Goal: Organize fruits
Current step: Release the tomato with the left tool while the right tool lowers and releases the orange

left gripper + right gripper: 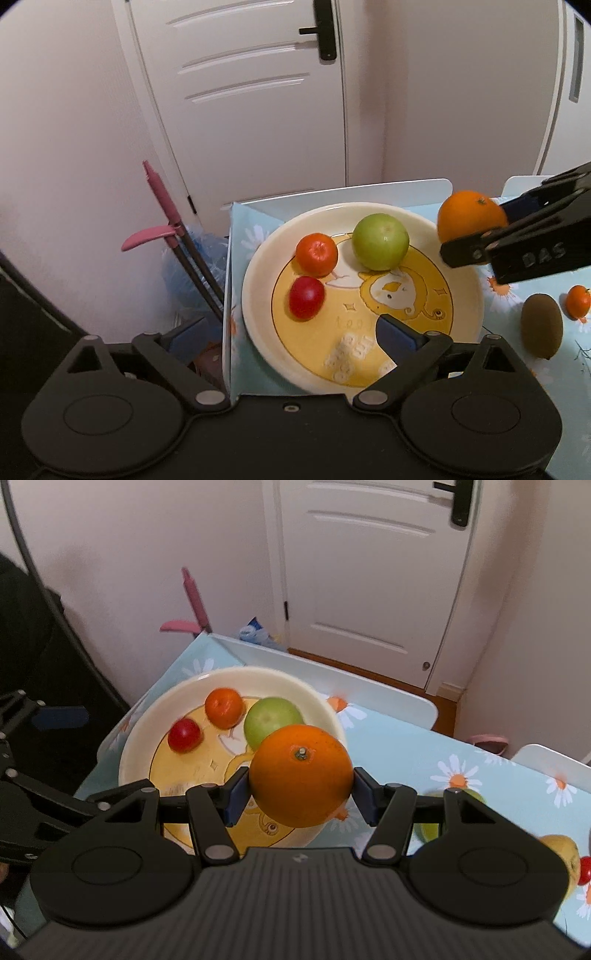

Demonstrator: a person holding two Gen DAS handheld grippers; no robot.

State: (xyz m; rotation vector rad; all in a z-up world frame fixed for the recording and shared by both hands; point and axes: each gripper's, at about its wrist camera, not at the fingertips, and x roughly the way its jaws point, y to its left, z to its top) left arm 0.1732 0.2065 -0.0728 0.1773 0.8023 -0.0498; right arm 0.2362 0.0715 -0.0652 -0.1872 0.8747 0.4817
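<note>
Right gripper (pixel 300 790) pinches the orange (pixel 301 775) between both fingers above the plate (pixel 236 675) rim; left gripper (pixel 288 332) fingers spread, empty.

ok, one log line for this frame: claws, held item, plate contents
right claw: shut on orange, above plate rim | left claw: open, empty | on plate: green apple, tangerine, red fruit

White panelled door (pixel 373 572) (black handle (pixel 460 502)), pale pink walls (pixel 129 535), wooden floor (pixel 388 679).
</note>
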